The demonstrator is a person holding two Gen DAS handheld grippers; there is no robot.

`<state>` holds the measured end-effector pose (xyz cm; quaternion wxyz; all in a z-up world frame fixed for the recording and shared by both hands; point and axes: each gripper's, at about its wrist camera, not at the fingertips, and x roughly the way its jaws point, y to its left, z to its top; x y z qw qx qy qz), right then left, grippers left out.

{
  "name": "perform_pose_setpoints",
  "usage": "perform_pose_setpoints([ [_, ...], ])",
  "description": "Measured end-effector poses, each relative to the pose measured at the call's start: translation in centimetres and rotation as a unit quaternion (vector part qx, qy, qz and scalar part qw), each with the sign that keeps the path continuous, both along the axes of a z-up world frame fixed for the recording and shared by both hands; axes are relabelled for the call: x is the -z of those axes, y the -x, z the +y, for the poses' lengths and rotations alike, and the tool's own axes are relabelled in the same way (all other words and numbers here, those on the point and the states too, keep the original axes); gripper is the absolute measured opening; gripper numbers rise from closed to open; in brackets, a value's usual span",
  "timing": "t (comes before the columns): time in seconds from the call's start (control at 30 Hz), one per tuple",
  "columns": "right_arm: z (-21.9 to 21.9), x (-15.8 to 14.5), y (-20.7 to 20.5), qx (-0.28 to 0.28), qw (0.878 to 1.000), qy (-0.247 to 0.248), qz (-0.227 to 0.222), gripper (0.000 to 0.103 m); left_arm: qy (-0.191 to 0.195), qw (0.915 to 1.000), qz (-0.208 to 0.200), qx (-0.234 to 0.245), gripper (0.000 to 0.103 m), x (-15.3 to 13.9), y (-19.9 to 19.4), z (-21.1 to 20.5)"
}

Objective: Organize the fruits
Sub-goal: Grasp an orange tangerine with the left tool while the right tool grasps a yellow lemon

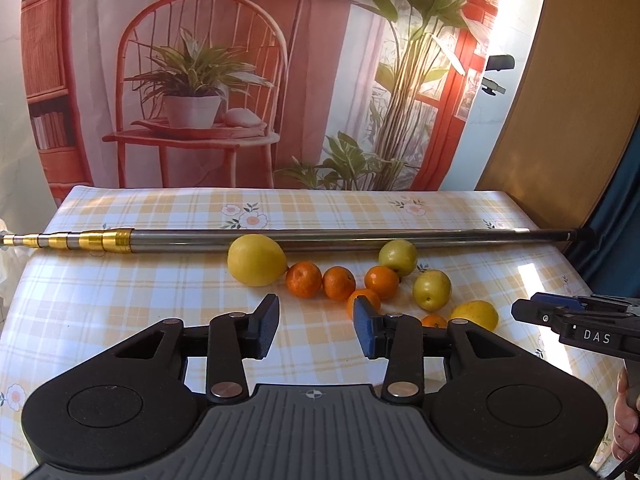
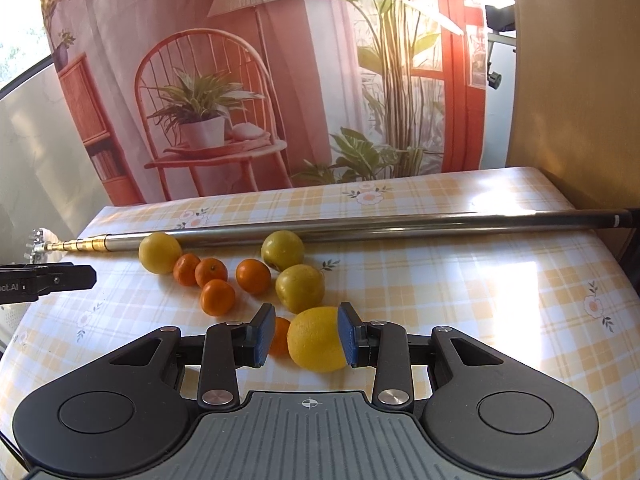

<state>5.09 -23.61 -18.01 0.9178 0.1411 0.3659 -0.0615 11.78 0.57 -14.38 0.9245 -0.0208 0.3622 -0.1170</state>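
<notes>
Desk: your desk (image 1: 120, 292) wears a glossy yellow-and-white checked cloth with small flower prints; sun glare falls on its right side
Pole: a telescopic metal pole (image 1: 320, 237) lies across the far part of the desk, gold-banded end to your left, dark end past the right edge
Room: behind the desk hangs a printed backdrop (image 1: 240, 80) showing a red chair, a potted plant, a lamp and tall leafy stems; a tan panel stands to the right
Fruits: they sit in a loose cluster just in front of the pole, mid-desk
Far lemon: a large lemon (image 2: 160, 253) lies at the cluster's left end, touching the pole
Tangerines: four tangerines (image 2: 217, 297) lie close together right of it; a fifth tangerine (image 2: 280, 336) shows partly behind your right gripper's left finger
Green fruits: one green fruit (image 2: 282, 250) rests against the pole, a second green fruit (image 2: 300, 288) just in front of it
Near lemon: the near lemon (image 2: 316, 340) sits at the cluster's front
Right gripper: your right gripper (image 2: 306, 336) is spread wide around the near lemon; the right pad meets the fruit, the left pad stands apart
Left gripper: your left gripper (image 1: 316, 326) is released and empty, low over bare cloth in front of the tangerines
Hand: your right hand (image 1: 626, 416) shows at the left view's edge
</notes>
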Motion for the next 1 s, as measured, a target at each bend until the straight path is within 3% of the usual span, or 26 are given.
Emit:
perform_pose_setpoints([
  [0.33, -1.4, 1.2, -0.7, 0.01, 1.0, -0.013, 0.008, 0.032, -0.001, 0.9969, 0.056, 0.055, 0.043, 5.2, -5.3, -4.2],
  [0.9, -2.6, 2.9, -1.5, 0.017, 0.999, -0.028, 0.02, 0.032, 0.001, 0.9931, 0.108, 0.044, 0.042, 9.2, -9.5, -5.8],
  [1.0, -2.8, 3.1, -1.5, 0.019, 0.999, -0.031, 0.021, 0.032, -0.001, 0.9926, 0.115, 0.041, 0.036, 9.6, -9.8, -5.9],
])
